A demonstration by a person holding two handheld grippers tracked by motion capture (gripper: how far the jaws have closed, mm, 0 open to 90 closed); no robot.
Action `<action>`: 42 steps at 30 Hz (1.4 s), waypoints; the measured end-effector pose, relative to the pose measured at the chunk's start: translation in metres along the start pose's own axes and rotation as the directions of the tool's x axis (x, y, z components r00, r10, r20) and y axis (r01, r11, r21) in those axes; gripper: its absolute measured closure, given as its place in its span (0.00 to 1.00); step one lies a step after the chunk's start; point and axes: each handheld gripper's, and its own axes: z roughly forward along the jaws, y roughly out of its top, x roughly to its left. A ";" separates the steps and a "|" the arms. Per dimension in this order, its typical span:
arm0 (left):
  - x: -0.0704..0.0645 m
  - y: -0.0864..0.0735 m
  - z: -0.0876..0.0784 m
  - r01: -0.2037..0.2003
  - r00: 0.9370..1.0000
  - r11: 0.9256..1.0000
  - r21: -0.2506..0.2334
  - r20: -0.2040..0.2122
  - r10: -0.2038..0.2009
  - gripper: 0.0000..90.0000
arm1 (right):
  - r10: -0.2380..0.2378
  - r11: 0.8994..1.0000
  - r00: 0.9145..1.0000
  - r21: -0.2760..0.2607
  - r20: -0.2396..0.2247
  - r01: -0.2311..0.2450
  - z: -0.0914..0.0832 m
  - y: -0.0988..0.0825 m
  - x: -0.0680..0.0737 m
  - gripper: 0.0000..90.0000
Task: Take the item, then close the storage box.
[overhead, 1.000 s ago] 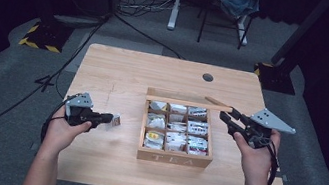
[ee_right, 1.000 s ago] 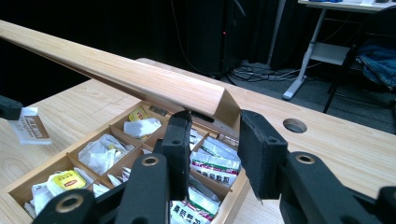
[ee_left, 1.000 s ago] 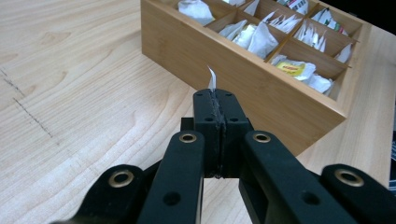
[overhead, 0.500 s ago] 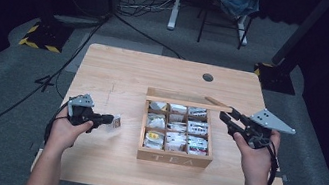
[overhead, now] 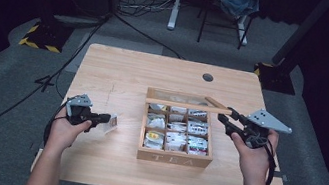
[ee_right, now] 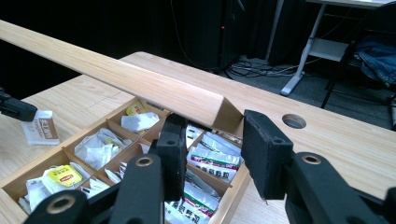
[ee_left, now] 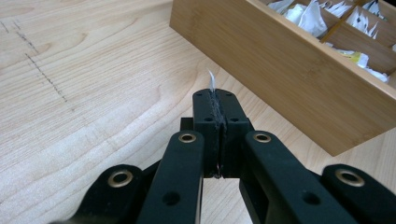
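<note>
Right gripper (overhead: pixel 226 121) jaws have just opened off the wooden lid (overhead: pixel 185 104), while the left gripper (overhead: pixel 108 119), clamped on a small white tea bag packet (overhead: pixel 112 122), should carry it over an empty compartment.

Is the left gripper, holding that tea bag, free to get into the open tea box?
Probably yes: the lid is up, the compartments lie open from above, and only bare table separates the left gripper, shut on a tea bag, from the tea box.

The left tool (overhead: pixel 106 119) was matte black plastic with brass-ringed screw holes along its linkage arms, a small grey plate on top and a black cable trailing. The right tool (overhead: pixel 226 121) carried a grey three-cornered plate. Forearms were bare, without sleeves.
</note>
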 end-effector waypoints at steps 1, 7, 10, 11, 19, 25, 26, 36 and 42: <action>0.000 0.000 0.000 0.002 1.000 1.000 -0.004 -0.003 -0.002 0.98 | 0.000 1.000 1.000 0.000 0.000 0.000 0.000 0.000 0.000 0.68; 0.002 -0.001 0.000 -0.031 0.997 0.998 -0.054 -0.078 0.027 0.74 | 0.000 1.000 1.000 0.001 0.000 0.000 0.000 0.000 0.000 0.68; 0.003 -0.001 -0.002 -0.052 0.991 0.996 -0.071 -0.126 0.043 0.59 | 0.000 1.000 1.000 0.001 0.000 0.000 0.000 0.000 0.000 0.68; 0.003 -0.001 -0.002 -0.057 0.989 0.996 -0.073 -0.138 0.046 0.55 | 0.000 1.000 1.000 0.001 0.000 0.000 0.000 0.000 0.000 0.68; -0.012 0.012 -0.015 -0.079 0.989 0.993 -0.087 -0.129 0.067 0.46 | 0.001 1.000 1.000 0.005 -0.001 -0.001 0.000 0.001 0.000 0.68; -0.030 0.019 -0.024 -0.121 0.988 0.989 -0.085 -0.105 0.112 0.44 | 0.005 1.000 1.000 0.012 -0.004 -0.005 -0.001 0.002 0.000 0.68; -0.032 0.019 -0.025 -0.125 0.988 0.989 -0.084 -0.099 0.117 0.44 | 0.006 1.000 1.000 0.009 -0.005 -0.006 -0.001 0.002 0.000 0.68; -0.069 0.015 -0.032 -0.211 0.977 0.975 -0.066 -0.050 0.208 0.40 | -0.001 1.000 1.000 0.029 -0.014 0.001 -0.003 0.002 0.000 0.69; -0.086 -0.001 -0.025 -0.216 0.976 0.973 -0.083 -0.002 0.217 0.40 | -0.005 0.999 1.000 0.045 -0.017 0.006 -0.004 0.002 0.000 0.69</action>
